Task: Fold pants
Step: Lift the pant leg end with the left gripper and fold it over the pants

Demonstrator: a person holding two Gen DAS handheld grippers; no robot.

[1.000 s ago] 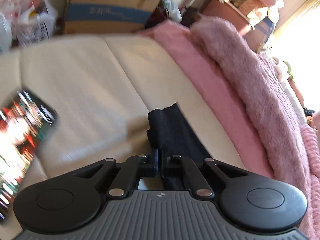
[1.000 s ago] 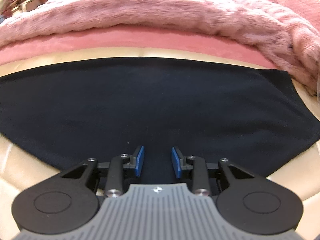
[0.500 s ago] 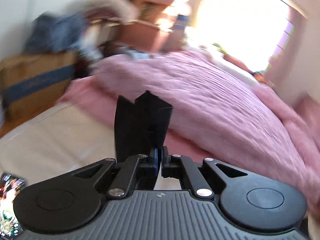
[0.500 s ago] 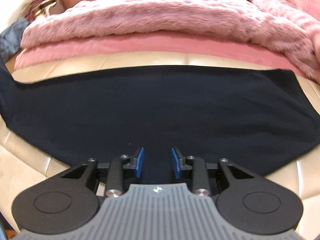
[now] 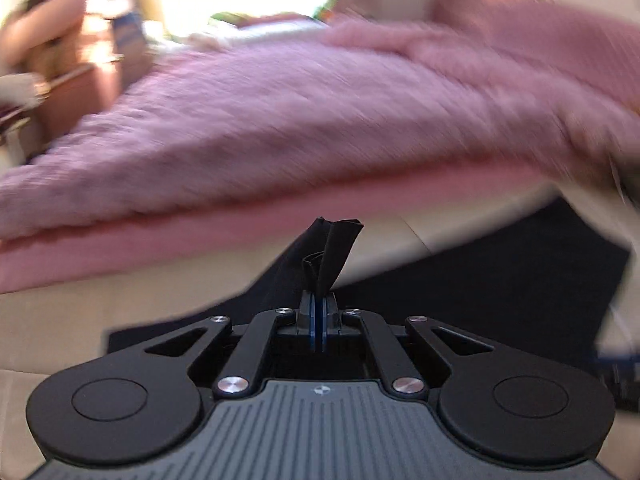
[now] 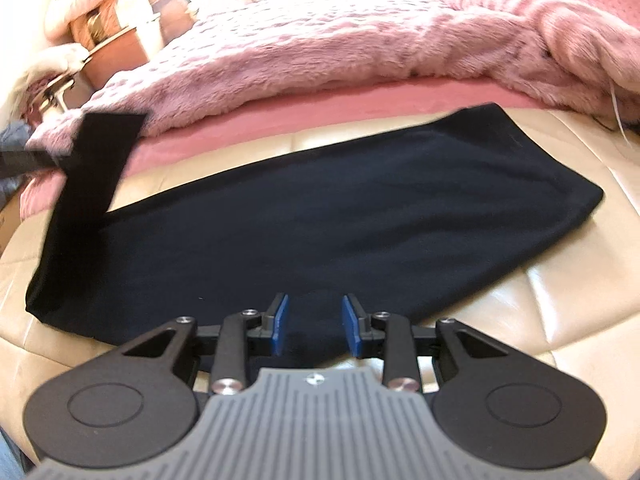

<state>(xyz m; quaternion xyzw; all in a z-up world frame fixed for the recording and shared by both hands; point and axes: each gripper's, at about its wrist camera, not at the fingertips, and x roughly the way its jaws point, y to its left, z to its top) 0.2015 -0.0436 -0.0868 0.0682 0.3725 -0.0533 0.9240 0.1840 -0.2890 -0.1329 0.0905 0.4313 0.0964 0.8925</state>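
Left gripper (image 5: pixel 319 312) clenched on the bunched hem end of the dark navy, soft knit pants (image 6: pixel 320 216), blue pads pressed together with a twisted tuft of cloth sticking up just ahead of the jaws. From that tuft, fabric trailing down and back beneath the jaws to the flat part of the garment, seen as a dark sheet to the right of and below the jaws in the left wrist view. Blurred there: the fluffy pink fur blanket (image 5: pixel 304 120) well ahead of the jaws, a smooth pink sheet edge (image 5: pixel 140 248) under it, and bright window light beyond.

Right gripper (image 6: pixel 314 326) released, 2 blue pads (image 6: pixel 280 322) standing apart with only flat cloth lying under the gap, nothing pinched. Tips low over the near edge of the pants; touching or not, cannot tell. Main body of the pants spread flat on the cream leather-look cushioned surface (image 6: pixel 580 312), stretching ahead of the jaws and off to both sides, its far right corner reaching toward the pink blanket. Far to the left of and ahead of these jaws, 1 leg end lifted off the surface as a blurred dark strip (image 6: pixel 96 160), rising across the pink sheet edge and the fur blanket, held at its top by a dark, blurred shape at the frame edge. Cluttered wooden furniture (image 6: pixel 116 40) well ahead and left, behind the blanket.
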